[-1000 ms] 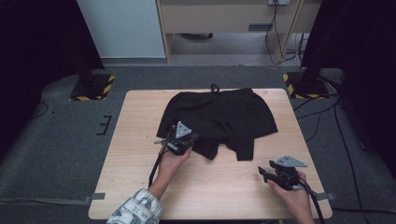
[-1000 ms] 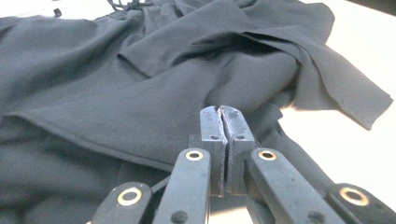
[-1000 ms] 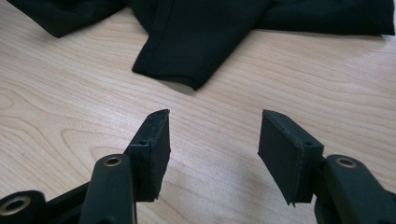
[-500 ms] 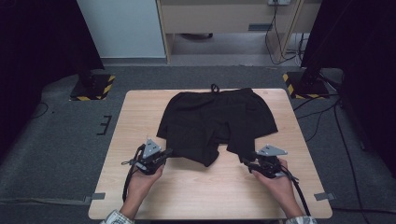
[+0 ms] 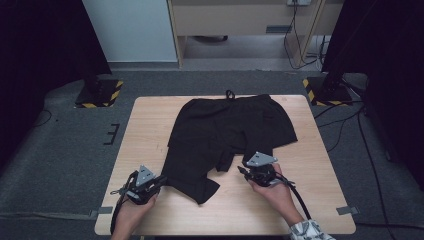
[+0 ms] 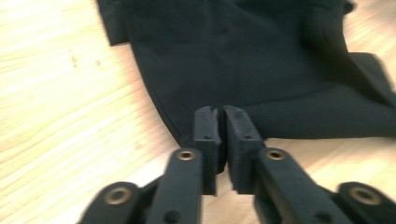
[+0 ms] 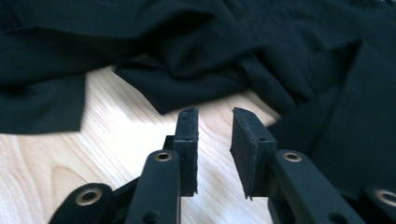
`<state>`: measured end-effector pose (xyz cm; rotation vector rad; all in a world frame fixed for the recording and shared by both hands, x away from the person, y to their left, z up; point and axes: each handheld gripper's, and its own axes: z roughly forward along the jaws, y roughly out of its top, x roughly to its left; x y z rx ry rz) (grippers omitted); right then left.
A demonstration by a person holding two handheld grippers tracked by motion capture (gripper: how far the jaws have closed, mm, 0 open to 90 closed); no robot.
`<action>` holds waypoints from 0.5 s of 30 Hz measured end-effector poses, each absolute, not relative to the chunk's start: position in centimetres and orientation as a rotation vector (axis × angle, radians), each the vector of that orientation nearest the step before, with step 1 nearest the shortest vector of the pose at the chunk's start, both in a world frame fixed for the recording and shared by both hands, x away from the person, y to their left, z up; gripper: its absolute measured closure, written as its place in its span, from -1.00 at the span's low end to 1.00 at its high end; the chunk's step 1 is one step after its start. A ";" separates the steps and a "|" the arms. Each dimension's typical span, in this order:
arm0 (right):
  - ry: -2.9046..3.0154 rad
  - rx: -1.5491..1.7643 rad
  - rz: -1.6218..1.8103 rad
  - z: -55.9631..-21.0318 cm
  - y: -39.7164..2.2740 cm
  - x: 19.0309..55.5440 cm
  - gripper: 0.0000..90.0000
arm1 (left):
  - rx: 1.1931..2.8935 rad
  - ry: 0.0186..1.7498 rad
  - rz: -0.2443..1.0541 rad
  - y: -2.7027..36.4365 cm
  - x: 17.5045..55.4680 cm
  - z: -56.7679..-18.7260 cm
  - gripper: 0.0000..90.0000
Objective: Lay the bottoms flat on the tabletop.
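Black shorts (image 5: 227, 135) spread flat, nothing folded yet. Left gripper (image 6: 221, 122) pinched together at the hem just ahead, grip on cloth unclear. Right gripper (image 7: 215, 126) parted, empty, leg edge close in front.

We see black jaws with brass rivets, a grey three-cornered plate (image 5: 145, 174) on each gripper, black cables, and a patterned sleeve (image 5: 309, 231)

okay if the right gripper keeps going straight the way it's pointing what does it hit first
Probably the black shorts: past the open right gripper lies a strip of bare table, then a fold of the cloth, though depth is unclear.
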<state>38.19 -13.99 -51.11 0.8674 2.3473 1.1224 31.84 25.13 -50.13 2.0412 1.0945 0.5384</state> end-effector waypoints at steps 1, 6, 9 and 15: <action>2.347 0.856 1.136 -50.9 -13.7 38.1 0.62 | 2.037 1.101 0.544 25.3 32.0 -50.1 0.73; 2.358 0.828 1.184 -50.3 -12.2 37.3 0.68 | 1.969 1.107 0.580 25.6 32.0 -49.5 0.46; 2.385 0.814 1.132 -50.2 -10.7 37.3 0.63 | 1.955 1.172 0.568 25.6 32.5 -50.1 0.28; 2.424 0.858 1.185 -50.3 -6.5 37.4 0.17 | 1.997 1.172 0.626 25.1 33.5 -50.8 0.14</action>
